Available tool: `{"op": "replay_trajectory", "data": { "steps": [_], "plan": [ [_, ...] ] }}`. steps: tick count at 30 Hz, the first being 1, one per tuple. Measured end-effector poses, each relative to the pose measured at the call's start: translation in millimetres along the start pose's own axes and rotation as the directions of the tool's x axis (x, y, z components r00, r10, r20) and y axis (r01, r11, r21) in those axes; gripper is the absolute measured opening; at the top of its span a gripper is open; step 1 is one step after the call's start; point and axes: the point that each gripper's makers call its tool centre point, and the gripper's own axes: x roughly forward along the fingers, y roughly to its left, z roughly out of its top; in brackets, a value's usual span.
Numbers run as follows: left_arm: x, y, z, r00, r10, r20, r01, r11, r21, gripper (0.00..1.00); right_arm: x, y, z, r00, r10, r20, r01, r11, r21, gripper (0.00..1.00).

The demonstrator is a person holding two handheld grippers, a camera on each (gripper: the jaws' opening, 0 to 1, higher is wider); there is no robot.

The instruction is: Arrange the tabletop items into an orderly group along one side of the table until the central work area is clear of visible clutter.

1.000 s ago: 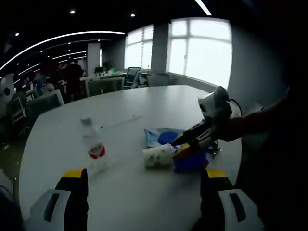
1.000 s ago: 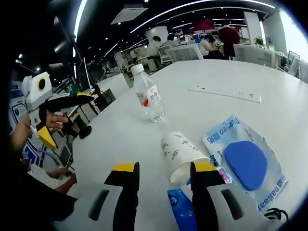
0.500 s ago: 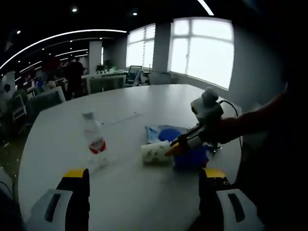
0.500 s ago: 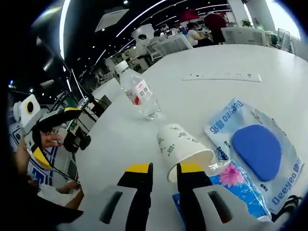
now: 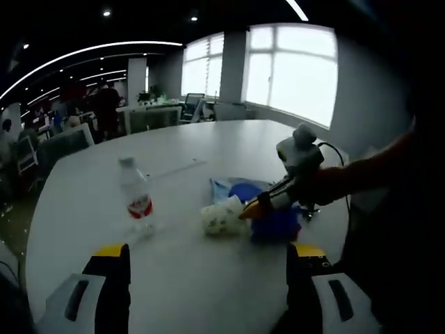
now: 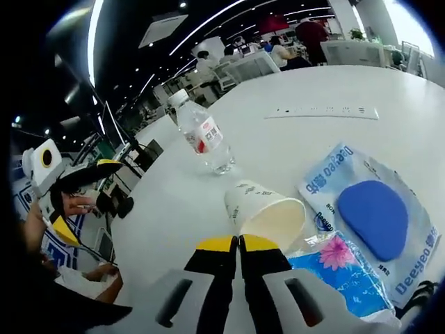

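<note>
While the paper cup [image 6: 263,211] lies on its side near the table's [image 6: 334,83] close edge, mouth turned to the right gripper [image 6: 238,243], its inside looks bare, and that gripper's yellow tips are pressed together on its rim. Just beside it lie a blue tissue pack [image 6: 345,275] and a clear pouch with a blue pad [image 6: 372,220], while the capped water bottle [image 6: 202,139] stands upright well apart, with broad white tabletop beyond. The left gripper [image 5: 207,256] hovers low over the near edge, jaws spread wide around nothing, the cup [image 5: 222,216] lying ahead.
</note>
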Motion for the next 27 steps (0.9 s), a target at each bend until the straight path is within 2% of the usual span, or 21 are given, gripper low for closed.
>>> {"op": "replay_trajectory", "data": {
  "steps": [5, 10, 13, 16, 17, 19, 22, 25, 27],
  "plan": [
    [-3.0, 2.0, -1.6, 1.000, 0.008, -0.007, -0.008, 1.000, -0.001, 0.91, -3.5, 1.2, 6.0, 1.000, 0.003, 0.013, -0.002, 0.999, -0.035, 0.00],
    [-5.2, 7.8, 0.5, 1.000, 0.018, 0.003, -0.018, 1.000, -0.005, 0.91, -11.1, 2.6, 22.1, 0.999, -0.004, 0.031, 0.009, 0.987, -0.163, 0.00],
    [-5.1, 10.8, 1.3, 1.000, 0.020, 0.007, -0.020, 1.000, -0.006, 0.91, -17.9, 8.5, 33.6, 0.999, -0.006, 0.045, 0.015, 0.978, -0.207, 0.00],
    [-4.6, 13.4, 0.1, 1.000, 0.018, 0.006, -0.018, 1.000, -0.003, 0.91, -23.4, 12.4, 43.9, 0.999, -0.012, 0.050, 0.025, 0.962, -0.272, 0.00],
    [-4.3, 13.6, 0.0, 1.000, 0.014, 0.006, -0.014, 1.000, -0.001, 0.91, -25.9, 11.8, 49.0, 0.999, -0.023, 0.046, 0.037, 0.945, -0.324, 0.00],
    [-4.1, 13.7, 0.0, 1.000, 0.013, 0.006, -0.013, 1.000, 0.002, 0.91, -27.4, 12.1, 54.6, 0.998, -0.032, 0.044, 0.047, 0.928, -0.369, 0.00],
    [-3.1, 17.4, -2.5, 1.000, 0.007, 0.005, -0.007, 1.000, 0.005, 0.91, -27.5, 15.0, 61.7, 0.999, -0.028, 0.039, 0.041, 0.922, -0.385, 0.00],
    [-0.7, 22.7, -5.5, 1.000, 0.002, 0.006, -0.002, 1.000, 0.009, 0.92, -30.8, 17.8, 70.0, 0.999, -0.028, 0.027, 0.037, 0.903, -0.428, 0.00],
    [1.1, 25.0, -7.3, 1.000, 0.000, 0.002, 0.000, 1.000, 0.016, 0.92, -30.5, 17.1, 74.2, 0.999, -0.041, 0.012, 0.042, 0.872, -0.487, 0.00]
  ]
}}
